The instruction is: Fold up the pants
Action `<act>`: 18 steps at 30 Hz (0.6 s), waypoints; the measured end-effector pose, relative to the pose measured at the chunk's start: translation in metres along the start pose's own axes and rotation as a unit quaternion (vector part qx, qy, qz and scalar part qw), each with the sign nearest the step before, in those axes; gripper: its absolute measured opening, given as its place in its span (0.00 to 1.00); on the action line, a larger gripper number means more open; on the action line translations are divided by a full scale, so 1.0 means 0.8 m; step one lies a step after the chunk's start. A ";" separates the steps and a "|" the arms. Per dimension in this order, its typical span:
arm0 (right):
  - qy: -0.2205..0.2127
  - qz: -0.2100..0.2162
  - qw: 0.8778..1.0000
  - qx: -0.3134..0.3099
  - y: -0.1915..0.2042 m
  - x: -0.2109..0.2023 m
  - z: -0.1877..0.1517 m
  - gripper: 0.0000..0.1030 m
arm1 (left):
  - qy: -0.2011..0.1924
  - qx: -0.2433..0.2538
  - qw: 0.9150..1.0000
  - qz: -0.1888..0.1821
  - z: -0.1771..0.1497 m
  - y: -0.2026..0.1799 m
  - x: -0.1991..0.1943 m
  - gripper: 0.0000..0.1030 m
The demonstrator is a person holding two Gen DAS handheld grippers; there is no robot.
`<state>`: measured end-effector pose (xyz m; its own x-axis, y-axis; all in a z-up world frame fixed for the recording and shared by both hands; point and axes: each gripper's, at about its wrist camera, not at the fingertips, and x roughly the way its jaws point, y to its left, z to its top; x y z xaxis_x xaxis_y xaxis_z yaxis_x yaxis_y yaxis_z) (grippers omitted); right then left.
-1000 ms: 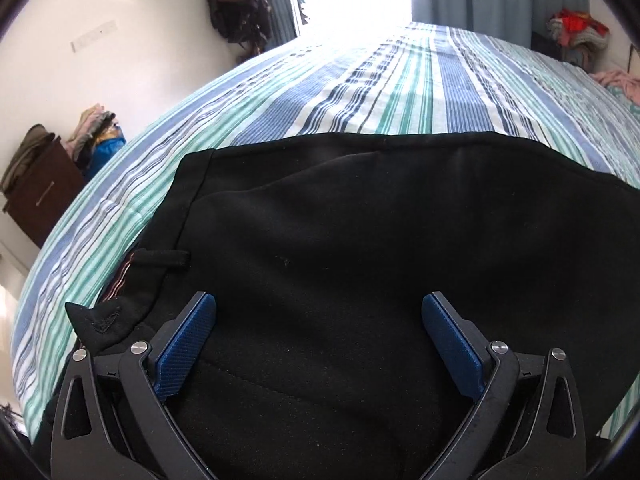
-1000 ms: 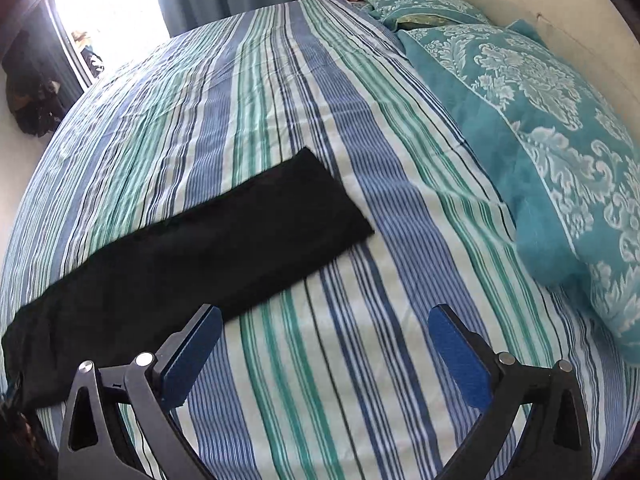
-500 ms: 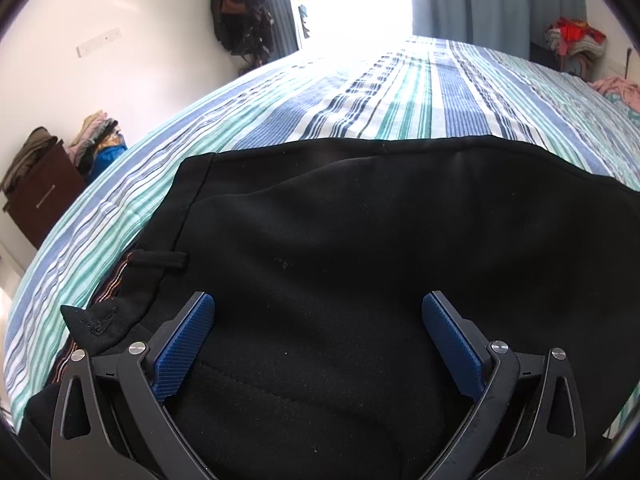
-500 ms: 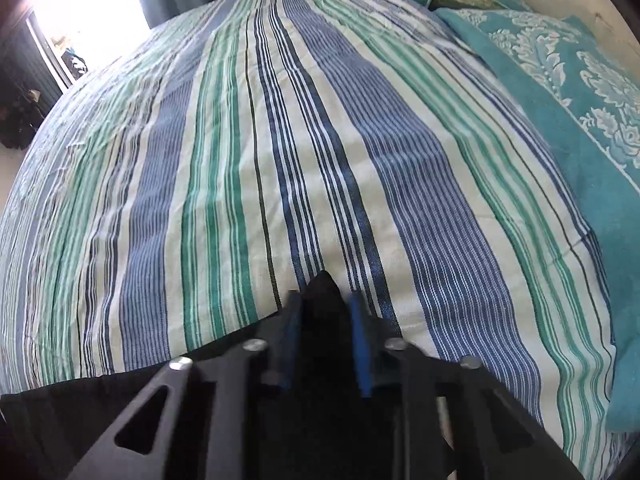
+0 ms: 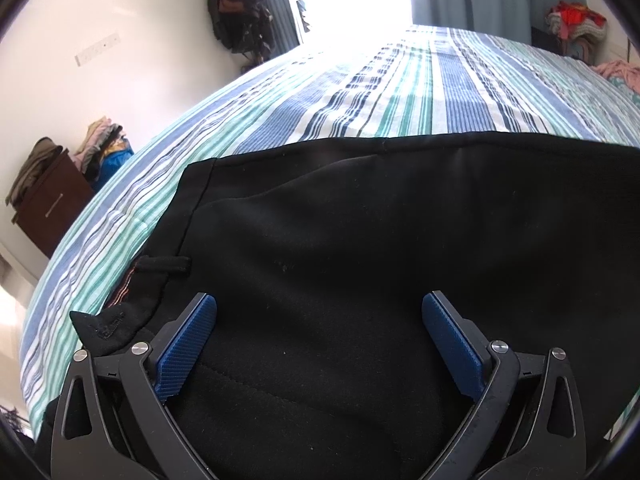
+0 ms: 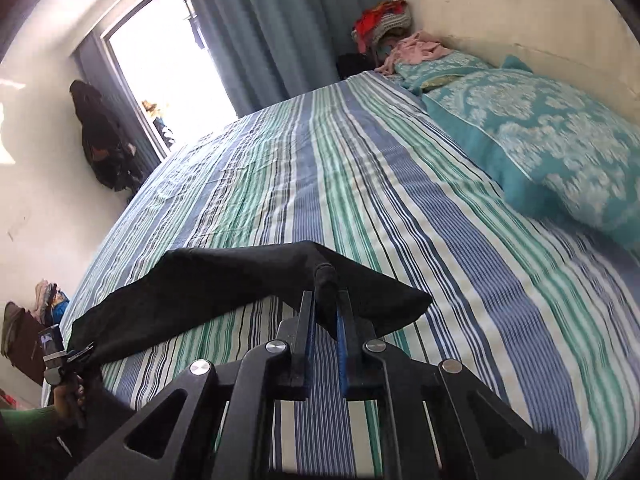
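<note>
The hem of the pants (image 6: 248, 280) has just been clamped by the right gripper (image 6: 325, 320) and is now lifted off the bed (image 6: 400, 200), where a second ago it lay flat. The waist end is hovered over by the left gripper (image 5: 320, 344), spread wide, nothing held. A lengthwise fold looks begun.

The left gripper (image 5: 319, 334) is black, with skeletal arms cut by triangular openings, round silver screws at the joints and ribbed blue pads (image 5: 185, 350). The right gripper (image 6: 325, 322) is built alike. At the lower left of the right wrist view are a bare-skinned hand (image 6: 68, 394) and a green sleeve (image 6: 28, 426).
</note>
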<state>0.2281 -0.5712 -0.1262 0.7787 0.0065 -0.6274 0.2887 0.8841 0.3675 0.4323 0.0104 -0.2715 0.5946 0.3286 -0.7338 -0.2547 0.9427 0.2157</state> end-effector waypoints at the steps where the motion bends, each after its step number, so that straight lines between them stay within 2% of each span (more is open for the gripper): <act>1: 0.000 -0.023 0.999 0.029 -0.016 -0.024 -0.034 0.09 | 0.003 0.003 1.000 0.003 0.001 -0.001 -0.001 0.99; 2: 0.012 -0.063 0.996 0.055 -0.032 -0.038 -0.065 0.11 | 0.007 0.006 1.000 0.006 0.003 -0.001 -0.002 0.99; 4: 0.052 -0.155 0.983 0.086 -0.051 -0.056 -0.117 0.31 | 0.028 0.006 1.000 0.011 0.006 0.000 -0.004 0.99; 5: 0.060 -0.204 0.973 0.092 -0.053 -0.068 -0.134 0.44 | 0.045 0.008 0.999 0.011 0.008 0.002 -0.008 0.99; 6: 0.048 -0.227 0.968 0.098 -0.052 -0.087 -0.147 0.49 | 0.065 0.009 0.998 0.006 0.010 0.006 -0.015 0.99; 7: 0.026 -0.232 0.966 0.108 -0.046 -0.107 -0.158 0.55 | 0.084 0.007 0.996 -0.006 0.009 0.012 -0.025 0.99; 8: 0.003 -0.232 0.965 0.121 -0.036 -0.126 -0.168 0.73 | 0.093 -0.005 0.995 -0.027 0.003 0.021 -0.038 0.99; 9: -0.023 -0.223 0.965 0.137 -0.028 -0.146 -0.178 0.85 | 0.090 -0.021 0.994 -0.056 -0.007 0.031 -0.055 0.99; 11: -0.062 -0.172 0.971 0.155 -0.005 -0.170 -0.196 0.87 | 0.072 -0.024 0.993 -0.088 -0.032 0.045 -0.089 0.99; 13: -0.078 -0.122 0.979 0.145 0.028 -0.171 -0.206 0.87 | 0.050 0.003 0.995 -0.087 -0.054 0.048 -0.112 0.99; 15: -0.066 -0.107 0.986 0.107 0.067 -0.148 -0.209 0.94 | 0.031 0.030 0.995 -0.087 -0.069 0.049 -0.123 0.99; 16: -0.054 -0.105 0.990 0.080 0.086 -0.134 -0.210 0.94 | 0.030 0.040 0.995 -0.089 -0.073 0.049 -0.123 0.99; 18: -0.036 -0.089 0.995 0.021 0.121 -0.107 -0.214 0.94 | 0.049 0.050 0.993 -0.099 -0.078 0.049 -0.109 0.99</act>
<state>0.0942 -0.4059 -0.1541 0.7506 -0.1837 -0.6348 0.4477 0.8479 0.2840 0.3228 0.0148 -0.2393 0.5477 0.1340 -0.8259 -0.0607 0.9909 0.1204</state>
